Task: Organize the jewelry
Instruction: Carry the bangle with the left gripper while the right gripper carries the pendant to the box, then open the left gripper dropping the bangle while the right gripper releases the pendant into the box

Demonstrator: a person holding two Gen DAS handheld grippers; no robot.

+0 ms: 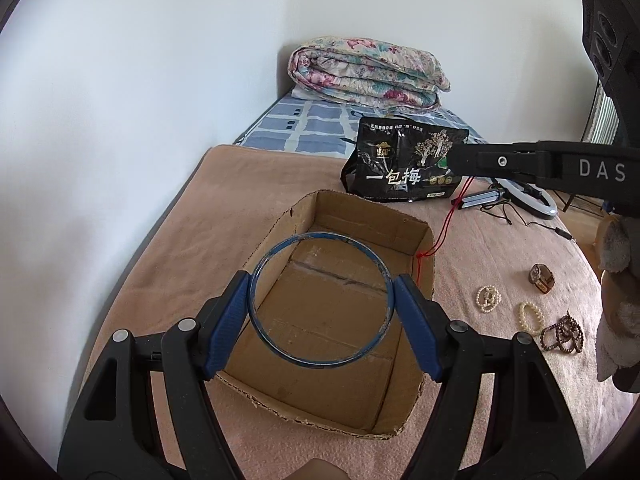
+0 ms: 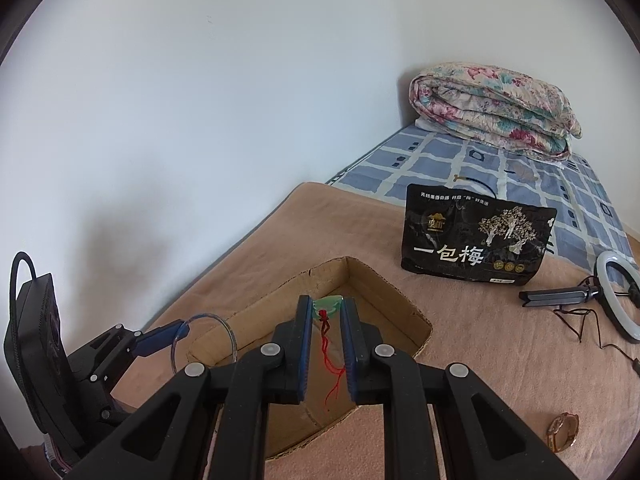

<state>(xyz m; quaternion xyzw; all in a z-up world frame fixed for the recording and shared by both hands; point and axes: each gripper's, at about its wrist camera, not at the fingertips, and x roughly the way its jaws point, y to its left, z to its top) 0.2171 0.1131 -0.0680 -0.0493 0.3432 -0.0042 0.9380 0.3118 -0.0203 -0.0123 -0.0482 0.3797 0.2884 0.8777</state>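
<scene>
Drop-off step judged: blue bangle (image 1: 320, 299) clamped in left tongs (image 1: 320, 300), green pendant (image 2: 329, 305) pinched in right tongs (image 2: 326, 312), both above cardboard box (image 1: 423, 280); release needed next, bead bracelets (image 1: 530, 316) at 3 o'clock pending.

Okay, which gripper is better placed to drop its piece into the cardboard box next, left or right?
Left, probably. The left gripper holds the blue bangle directly above the cardboard box, ready to release. The right gripper holds the green pendant over the box too, nearer one wall.
</scene>
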